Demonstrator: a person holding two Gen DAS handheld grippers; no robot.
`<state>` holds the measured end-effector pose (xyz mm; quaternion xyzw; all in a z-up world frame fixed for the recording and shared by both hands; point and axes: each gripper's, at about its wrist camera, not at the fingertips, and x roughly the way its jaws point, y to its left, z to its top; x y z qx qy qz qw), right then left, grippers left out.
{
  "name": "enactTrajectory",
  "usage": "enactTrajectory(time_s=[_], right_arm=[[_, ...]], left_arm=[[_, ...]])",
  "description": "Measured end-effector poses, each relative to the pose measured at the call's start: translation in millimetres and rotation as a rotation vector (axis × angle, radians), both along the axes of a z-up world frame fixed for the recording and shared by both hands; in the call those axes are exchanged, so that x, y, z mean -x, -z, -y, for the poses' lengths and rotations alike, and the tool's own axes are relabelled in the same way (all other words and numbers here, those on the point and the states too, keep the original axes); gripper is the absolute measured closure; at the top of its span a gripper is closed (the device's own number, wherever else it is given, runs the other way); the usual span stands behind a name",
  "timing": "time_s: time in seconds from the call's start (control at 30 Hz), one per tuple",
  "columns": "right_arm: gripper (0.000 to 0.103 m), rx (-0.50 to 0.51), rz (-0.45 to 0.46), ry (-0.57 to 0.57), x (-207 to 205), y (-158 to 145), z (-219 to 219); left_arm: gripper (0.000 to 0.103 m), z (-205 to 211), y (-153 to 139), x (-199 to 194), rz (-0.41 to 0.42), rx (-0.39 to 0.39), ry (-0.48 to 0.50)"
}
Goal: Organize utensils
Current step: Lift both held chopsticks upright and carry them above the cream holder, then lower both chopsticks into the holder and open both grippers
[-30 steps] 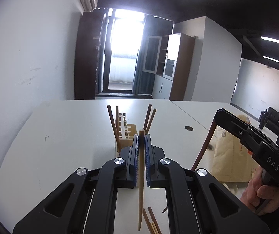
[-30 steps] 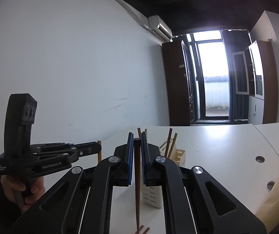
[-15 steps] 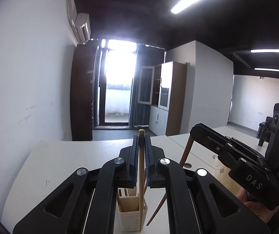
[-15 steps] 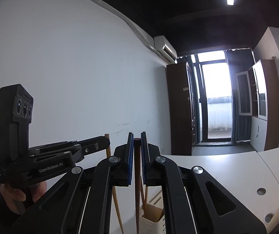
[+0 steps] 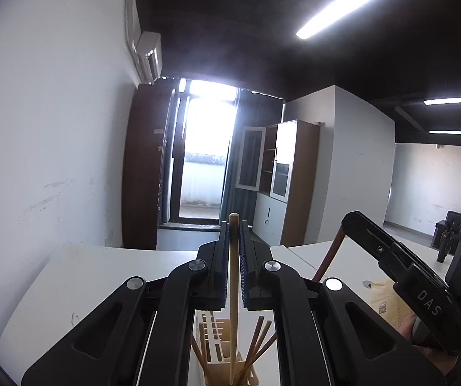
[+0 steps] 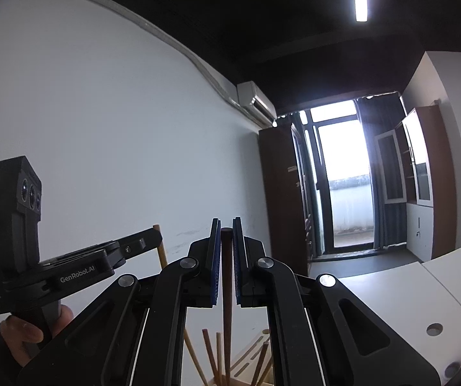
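My left gripper point(image 5: 234, 228) is shut on a light wooden chopstick point(image 5: 234, 305) that hangs upright. Its lower tip sits over the cream slotted utensil holder point(image 5: 219, 353), where several brown chopsticks point(image 5: 257, 345) lean. My right gripper point(image 6: 226, 230) is shut on a dark brown chopstick point(image 6: 226, 305), also upright, above the same holder point(image 6: 246, 358) and its chopsticks point(image 6: 207, 350). In the left wrist view the right gripper point(image 5: 347, 220) appears at the right with its dark chopstick point(image 5: 328, 257). The right wrist view has the left gripper point(image 6: 156, 236) at the left with its light chopstick point(image 6: 161, 252).
The holder stands on a white table point(image 5: 79, 283) against a white wall point(image 5: 53, 160). A brown paper bag point(image 5: 388, 305) lies on the table to the right. A hand point(image 6: 21, 334) grips the left tool's handle. Cabinets point(image 5: 291, 186) and a bright door stand behind.
Both grippers have risen and tilted upward with their chopsticks. The holder has slid from mid-frame to the bottom edge of both views, and the loose chopsticks on the table have left view.
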<state>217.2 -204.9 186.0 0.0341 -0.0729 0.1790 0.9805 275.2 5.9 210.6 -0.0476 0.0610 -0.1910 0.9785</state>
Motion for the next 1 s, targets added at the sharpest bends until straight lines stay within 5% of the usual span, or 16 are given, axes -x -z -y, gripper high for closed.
enactTrajectory(time_s=[0.3, 0.73, 1.0], right_arm=[[0.095, -0.009, -0.086, 0.027, -23, 32, 5], [0.095, 0.024, -0.168, 0.022, -37, 62, -7], [0.095, 0.034, -0.207, 0.024, -45, 73, -9]], left_arm=[[0.098, -8, 46, -26, -0.070, 0.029, -0.045], [0.097, -3, 76, -22, -0.126, -0.024, -0.038], [0.097, -4, 74, -11, -0.093, -0.051, -0.051]])
